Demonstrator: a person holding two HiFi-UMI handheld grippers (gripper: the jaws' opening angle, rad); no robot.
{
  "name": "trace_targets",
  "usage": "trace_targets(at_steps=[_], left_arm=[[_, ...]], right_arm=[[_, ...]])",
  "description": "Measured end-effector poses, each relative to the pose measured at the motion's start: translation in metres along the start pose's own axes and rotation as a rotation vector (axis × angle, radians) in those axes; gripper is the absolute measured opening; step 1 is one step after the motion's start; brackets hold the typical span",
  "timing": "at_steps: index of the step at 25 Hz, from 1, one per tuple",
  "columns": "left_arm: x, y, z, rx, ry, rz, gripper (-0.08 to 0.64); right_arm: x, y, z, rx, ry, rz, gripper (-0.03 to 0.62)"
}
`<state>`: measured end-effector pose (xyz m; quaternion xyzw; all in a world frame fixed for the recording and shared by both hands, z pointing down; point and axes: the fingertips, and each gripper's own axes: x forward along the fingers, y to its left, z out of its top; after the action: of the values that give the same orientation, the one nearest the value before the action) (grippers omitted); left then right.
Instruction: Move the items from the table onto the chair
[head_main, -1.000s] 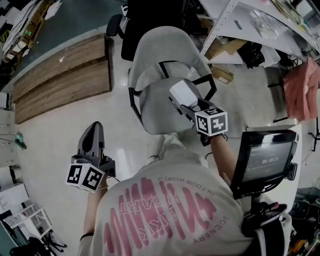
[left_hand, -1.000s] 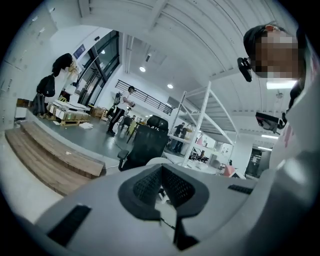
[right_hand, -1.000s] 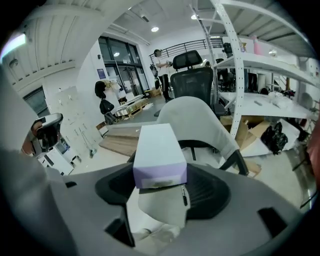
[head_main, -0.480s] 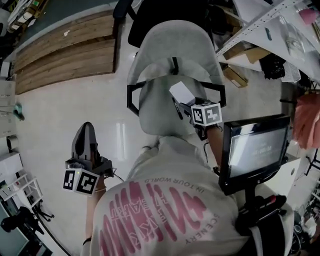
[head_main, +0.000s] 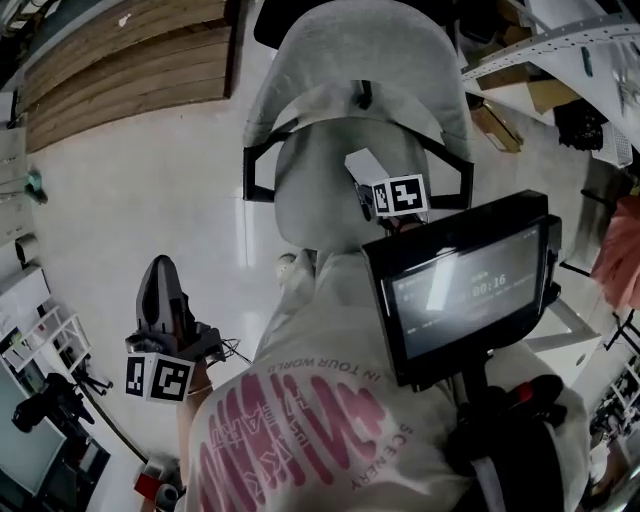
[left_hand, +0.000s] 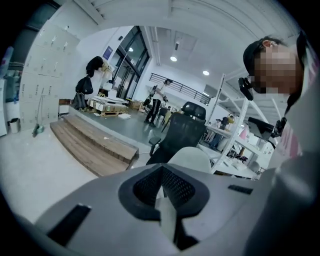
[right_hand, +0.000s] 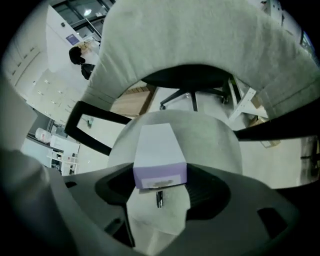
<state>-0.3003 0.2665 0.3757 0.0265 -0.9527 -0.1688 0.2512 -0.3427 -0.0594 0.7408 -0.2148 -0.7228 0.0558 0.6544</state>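
White, purple-ended box (right_hand: 156, 145) clamped in right gripper (right_hand: 159, 189) over the chair (right_hand: 212, 145); left gripper (left_hand: 162, 187) jaws together, empty.

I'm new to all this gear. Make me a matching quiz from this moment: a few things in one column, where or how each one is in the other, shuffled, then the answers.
Things:
1. small box
2. left tongs
3. chair seat
4. screen

Place or state:
A. shut and empty, low at the person's side
B. grey, below the box
C. gripped in the right tongs
D. black-framed and lit

Pairs: 1-C, 2-A, 3-B, 4-D
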Motion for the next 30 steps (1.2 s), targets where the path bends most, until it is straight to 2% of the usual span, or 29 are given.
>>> trace_targets(at_steps=[6, 11, 16, 18, 23, 30], left_arm=[[0.003, 0.001, -0.009, 0.024, 0.085, 0.047, 0.008], [0.007, -0.001, -0.013, 0.052, 0.139, 0.055, 0.008], [0.017, -0.003, -0.02, 0.052, 0.162, 0.023, 0.008], [0.021, -0.006, -0.025, 0.054, 0.165, 0.004, 0.008], [0.022, -0.021, -0.03, 0.059, 0.144, -0.043, 0.008], [0.043, -0.041, -0.035, 0.05, 0.091, -0.195, 0.008]], right_arm=[[0.029, -0.011, -0.035, 0.052, 0.081, -0.041, 0.31], [0.042, -0.014, -0.062, 0.012, 0.163, -0.067, 0.31], [0.043, -0.013, -0.077, -0.041, 0.193, -0.046, 0.314], [0.044, -0.009, -0.081, -0.034, 0.178, -0.011, 0.332], [0.03, 0.001, -0.085, 0.054, 0.116, 0.106, 0.425], [-0.036, 0.003, -0.034, 0.152, -0.176, 0.149, 0.422]])
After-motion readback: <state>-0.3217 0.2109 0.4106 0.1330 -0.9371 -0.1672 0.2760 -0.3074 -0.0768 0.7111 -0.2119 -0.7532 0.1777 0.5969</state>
